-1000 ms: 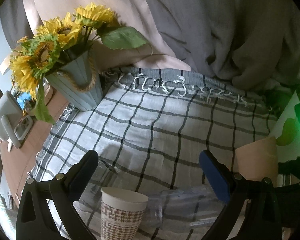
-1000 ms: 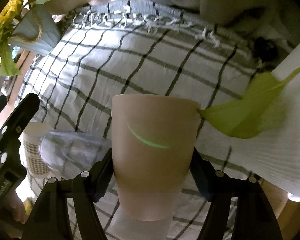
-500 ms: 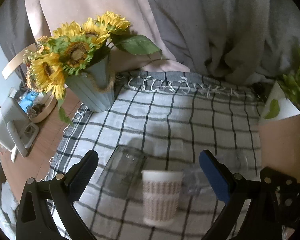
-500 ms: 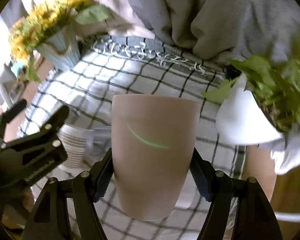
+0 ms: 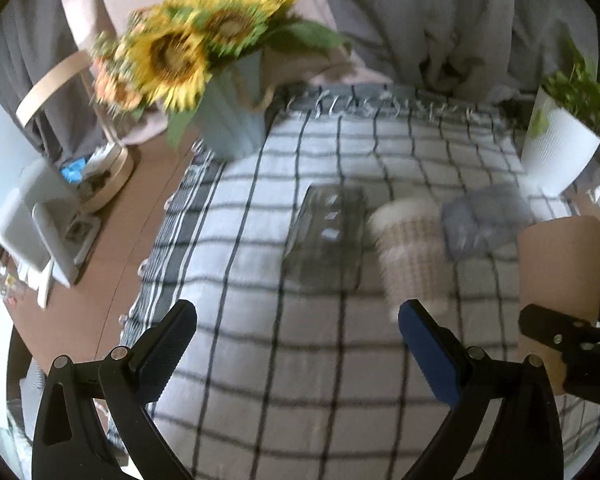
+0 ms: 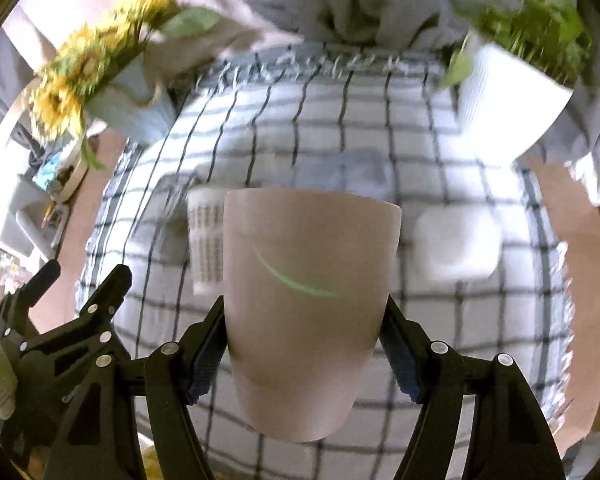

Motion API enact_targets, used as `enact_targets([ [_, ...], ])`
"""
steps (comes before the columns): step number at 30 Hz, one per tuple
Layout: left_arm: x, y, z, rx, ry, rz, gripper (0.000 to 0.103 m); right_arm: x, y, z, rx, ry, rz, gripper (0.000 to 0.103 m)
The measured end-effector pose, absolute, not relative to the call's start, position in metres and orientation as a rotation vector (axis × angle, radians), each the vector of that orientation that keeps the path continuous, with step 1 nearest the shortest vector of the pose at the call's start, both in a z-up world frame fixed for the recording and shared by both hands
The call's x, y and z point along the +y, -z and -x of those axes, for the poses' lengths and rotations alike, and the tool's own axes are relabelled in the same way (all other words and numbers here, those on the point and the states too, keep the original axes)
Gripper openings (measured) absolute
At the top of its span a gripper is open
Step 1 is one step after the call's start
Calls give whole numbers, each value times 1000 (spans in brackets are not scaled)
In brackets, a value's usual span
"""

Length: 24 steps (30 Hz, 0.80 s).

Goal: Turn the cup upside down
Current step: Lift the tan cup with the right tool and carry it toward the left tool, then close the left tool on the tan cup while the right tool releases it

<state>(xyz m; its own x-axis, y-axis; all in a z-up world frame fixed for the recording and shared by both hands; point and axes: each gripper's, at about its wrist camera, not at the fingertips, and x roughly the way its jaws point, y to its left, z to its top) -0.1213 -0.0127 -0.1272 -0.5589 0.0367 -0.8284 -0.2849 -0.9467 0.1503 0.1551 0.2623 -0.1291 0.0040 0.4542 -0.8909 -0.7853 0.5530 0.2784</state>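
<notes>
Since the earlier frames both grippers have pulled up and back: more of the grey-and-white checked tablecloth (image 5: 284, 368) shows now, and the houndstooth-patterned paper cup (image 5: 410, 258) sits further out ahead of the left gripper (image 5: 296, 336) instead of close between its fingers.

Right gripper (image 6: 302, 344) is clamped on the smooth beige tapered cup (image 6: 308, 300), pads on both sides of the lower body, rim up, cup lifted clear of the cloth. Grip looks unchanged. In the left view the same cup shows at the right edge, held upright.

Left gripper: jaws spread wide, nothing between them, hovering over the cloth.

On the cloth: clear square glass tumbler (image 5: 328, 240) just left of the paper cup, a second clear glass (image 5: 480, 224) just right of it; both blurred. White ribbed plant pot with green leaves (image 5: 556, 148) far right, pale blue vase of yellow sunflowers (image 5: 228, 116) far left. A white cup-like thing (image 6: 456, 244) sits right of the held cup; too blurred to identify.
</notes>
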Motion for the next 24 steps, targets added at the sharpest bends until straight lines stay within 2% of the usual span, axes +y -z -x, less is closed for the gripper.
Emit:
enact_targets([
  [14, -40, 162, 105, 486, -2497, 1491, 103, 269, 197, -102, 1417, -927, 294, 71],
  [18, -41, 164, 105, 552, -2428, 1451, 103, 272, 204, -98, 1432, -916, 315, 71],
  [24, -47, 167, 104, 561, -2424, 1465, 103, 272, 206, -93, 1443, -913, 330, 71],
])
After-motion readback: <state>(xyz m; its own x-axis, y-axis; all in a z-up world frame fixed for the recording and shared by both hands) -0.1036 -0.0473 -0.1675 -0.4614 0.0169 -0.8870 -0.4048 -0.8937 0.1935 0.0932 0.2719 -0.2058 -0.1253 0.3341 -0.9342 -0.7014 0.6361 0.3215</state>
